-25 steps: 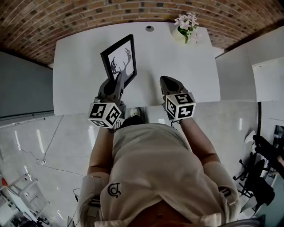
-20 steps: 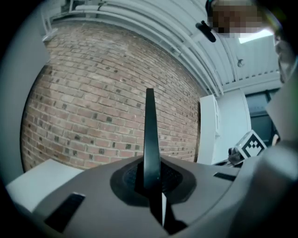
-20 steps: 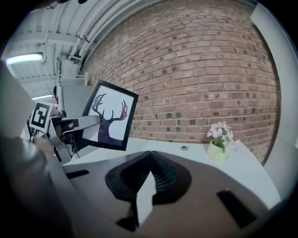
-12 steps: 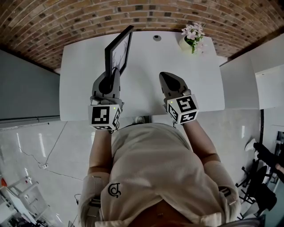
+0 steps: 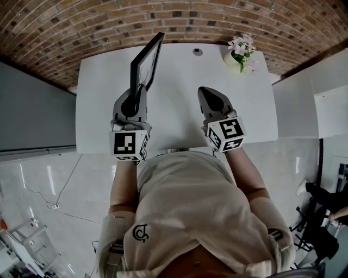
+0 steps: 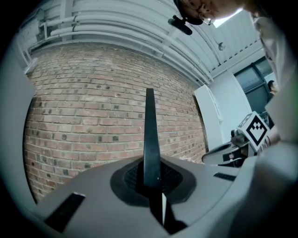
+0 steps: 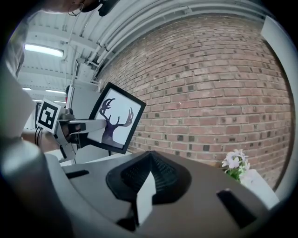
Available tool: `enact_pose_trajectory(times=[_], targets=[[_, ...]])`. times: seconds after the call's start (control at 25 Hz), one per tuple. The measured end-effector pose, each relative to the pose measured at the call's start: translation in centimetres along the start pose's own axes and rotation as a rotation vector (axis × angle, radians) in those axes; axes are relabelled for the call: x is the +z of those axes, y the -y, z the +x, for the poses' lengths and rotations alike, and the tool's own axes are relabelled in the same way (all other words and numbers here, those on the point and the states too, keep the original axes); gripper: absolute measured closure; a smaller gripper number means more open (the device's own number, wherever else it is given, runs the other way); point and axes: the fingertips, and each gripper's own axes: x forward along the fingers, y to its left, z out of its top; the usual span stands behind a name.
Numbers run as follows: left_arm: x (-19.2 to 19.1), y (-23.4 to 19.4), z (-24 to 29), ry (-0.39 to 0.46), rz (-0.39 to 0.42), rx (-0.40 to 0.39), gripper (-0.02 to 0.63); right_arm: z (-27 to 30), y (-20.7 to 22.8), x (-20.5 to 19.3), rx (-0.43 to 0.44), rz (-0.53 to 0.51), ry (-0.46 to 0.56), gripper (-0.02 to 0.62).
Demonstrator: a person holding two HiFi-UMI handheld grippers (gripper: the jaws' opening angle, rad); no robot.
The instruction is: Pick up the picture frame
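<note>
The left gripper (image 5: 138, 93) points level above the white table's (image 5: 179, 117) near-left part. Its jaws are clamped on the picture frame (image 5: 145, 61), held upright and edge-on, clear of the tabletop. The right gripper (image 5: 205, 93) is tipped slightly down beside it, jaws together and empty.

picture frame (image 7: 115, 122): black, dark antler print on white | table (image 5: 175, 106): white | wall (image 5: 179, 13): red-brown brick | flowers (image 5: 242, 46): pale pink
</note>
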Motion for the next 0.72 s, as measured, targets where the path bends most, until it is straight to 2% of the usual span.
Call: enact_pose_trajectory(times=[0.24, 0.52, 0.72], targets=[[-0.7, -0.9, 0.2, -0.002, -0.038, -0.007, 0.583, 1.1, -0.7, 0.7, 0.008, -0.004, 0.016, 0.591], [-1.2, -2.1, 0.2, -0.004, -0.061, -0.014, 0.583, 2.0, -1.2, 0.8, -0.025, -0.026, 0.011, 0.591], [-1.6, -2.7, 0.2, -0.013, -0.073, -0.027, 0.583, 2.3, -1.2, 0.5, -0.045, -0.003, 0.005, 0.591]])
